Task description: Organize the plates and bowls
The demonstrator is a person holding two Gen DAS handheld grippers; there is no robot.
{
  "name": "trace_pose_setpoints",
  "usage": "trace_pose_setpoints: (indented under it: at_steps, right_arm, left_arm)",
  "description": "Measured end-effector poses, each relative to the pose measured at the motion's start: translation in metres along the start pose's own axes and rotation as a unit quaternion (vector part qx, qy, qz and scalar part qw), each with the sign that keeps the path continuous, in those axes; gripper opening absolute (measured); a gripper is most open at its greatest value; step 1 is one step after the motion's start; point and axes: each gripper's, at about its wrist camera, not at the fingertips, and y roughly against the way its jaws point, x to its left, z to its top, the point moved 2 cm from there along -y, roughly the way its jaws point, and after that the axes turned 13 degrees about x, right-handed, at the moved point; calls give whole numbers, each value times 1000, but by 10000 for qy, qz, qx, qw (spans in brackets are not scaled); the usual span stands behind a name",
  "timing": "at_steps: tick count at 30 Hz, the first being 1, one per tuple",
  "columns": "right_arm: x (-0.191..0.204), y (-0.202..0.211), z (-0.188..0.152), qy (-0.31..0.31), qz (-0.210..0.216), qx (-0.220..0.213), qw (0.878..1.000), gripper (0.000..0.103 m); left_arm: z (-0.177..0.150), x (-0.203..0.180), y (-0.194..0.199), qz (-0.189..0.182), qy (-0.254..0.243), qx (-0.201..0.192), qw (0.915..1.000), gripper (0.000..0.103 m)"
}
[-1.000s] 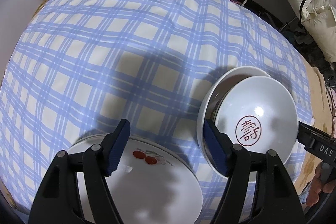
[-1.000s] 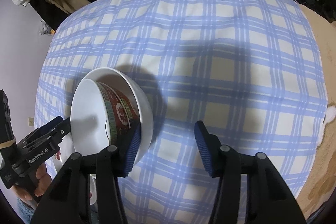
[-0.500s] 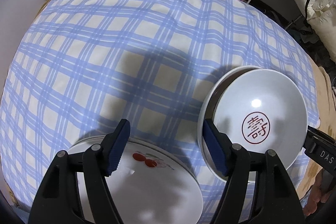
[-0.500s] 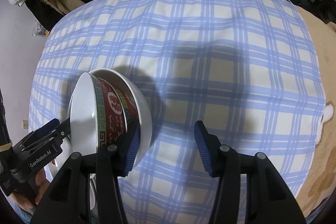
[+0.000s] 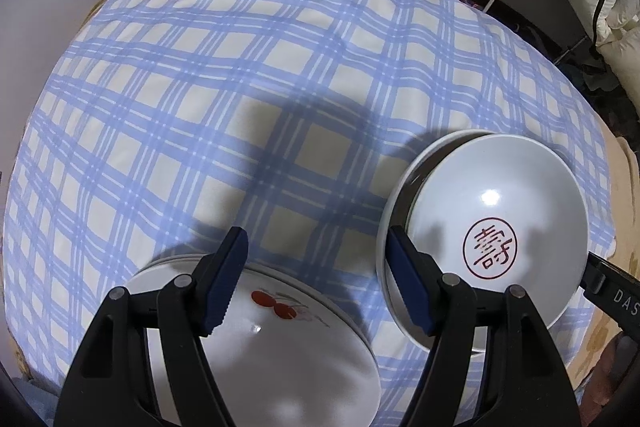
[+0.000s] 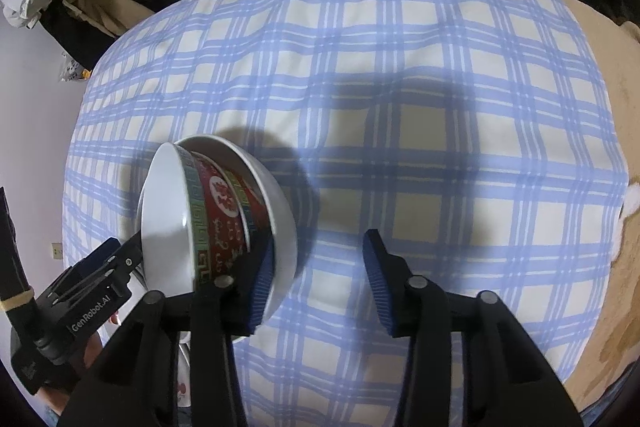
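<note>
Porcelain bowls [image 6: 224, 211] tilted, ungripped: left tool [image 5: 316, 243] wide and empty, right tool [image 6: 318, 243] just closing on nothing; could slide, clatter onto plate [image 5: 300, 347].

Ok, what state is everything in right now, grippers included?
Left gripper: open, over the plates' edge, gripping nothing.
Right gripper: open, jaws have just been closing, nothing between them.
Plates: stacked flat on the cloth, cherry plate on top.
Bowls: nested, red-patterned inside white, sitting between the two grippers.
Cloth: spread out, slightly rumpled.
</note>
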Motion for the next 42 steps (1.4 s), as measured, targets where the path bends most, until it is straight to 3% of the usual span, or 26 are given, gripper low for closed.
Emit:
trace_pose_setpoints:
  at_steps: [3,8,11,13,16,31,33,35,42]
  right_arm:
    - [6,0,1,40,-1,0,10000,31]
    - [9,0,1,51,-14,-18,10000,25]
    - [10,0,1,71,-37,26,10000,25]
    - [11,0,1,58,-42,39,10000,25]
    - [12,0,0,76,-72,38,9999,25]
    - [6,-5,7,-132,90,270,9995,22]
    - [10,-5,6,-118,146,283,9994,10]
    - [14,-6,6,-90,101,270,9995,11]
    - [7,-15,8,-275,405,472,9977,12]
  left_arm:
    - [0,-2,1,74,37,54,10000,68]
    - [2,-5,2,76,-27,112,9999,60]
    - [1,-13,5,124,-151,99,9998,43]
    - [0,-22,6,149,-232,101,9996,25]
    - [2,-28,5,80,-245,196,9995,13]
    - [7,-17,0,-428,129,422,9981,8]
    - [8,-13,-2,-659,172,505,9964,5]
    - [9,-9,-5,-779,268,615,9947,5]
    - [3,-16,-6,-724,220,560,9956,3]
